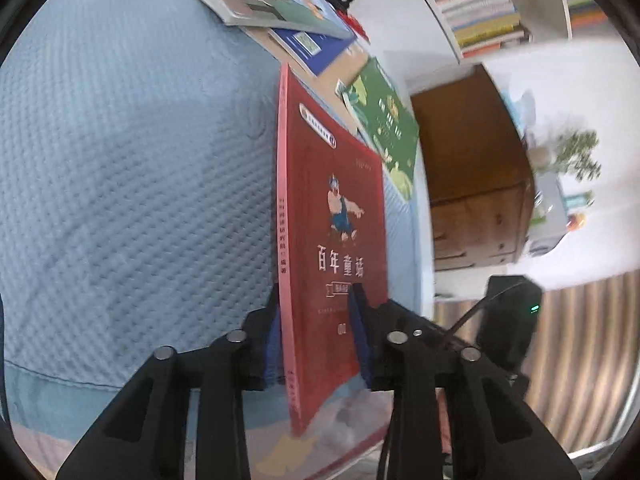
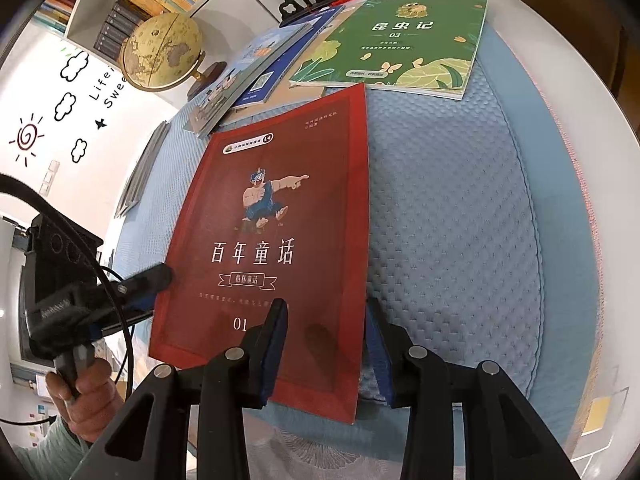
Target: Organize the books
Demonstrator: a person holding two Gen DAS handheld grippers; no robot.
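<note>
Left gripper (image 1: pixel 316 300): two black plastic fingers faced with blue pads were seen pinched on the spine edge of the red book (image 1: pixel 332 216), one pad on each cover.
Right gripper (image 2: pixel 326 312): the same black and blue build was seen; its fingers straddled the red book's (image 2: pixel 276 248) near right corner, one over the cover and one off the edge, and whether the pads pressed could not be told.
Red book: one thin, glossy softcover with a pale pink spine, white lettering and a cartoon figure was seen, its spine raised off the quilt (image 2: pixel 460 220).
Quilt: a pale blue, dimpled, padded fabric was spread under everything.
Other books: three more flat softcovers were counted at the far end – one green book (image 2: pixel 400 40), one dark blue book (image 2: pixel 280 68) and one light blue illustrated book (image 2: pixel 236 80), the last two overlapped.
Globe (image 2: pixel 164 52): one round, yellowed globe was seen beyond them.
Hand (image 2: pixel 86 404): one was wrapped round the left gripper's handle.
</note>
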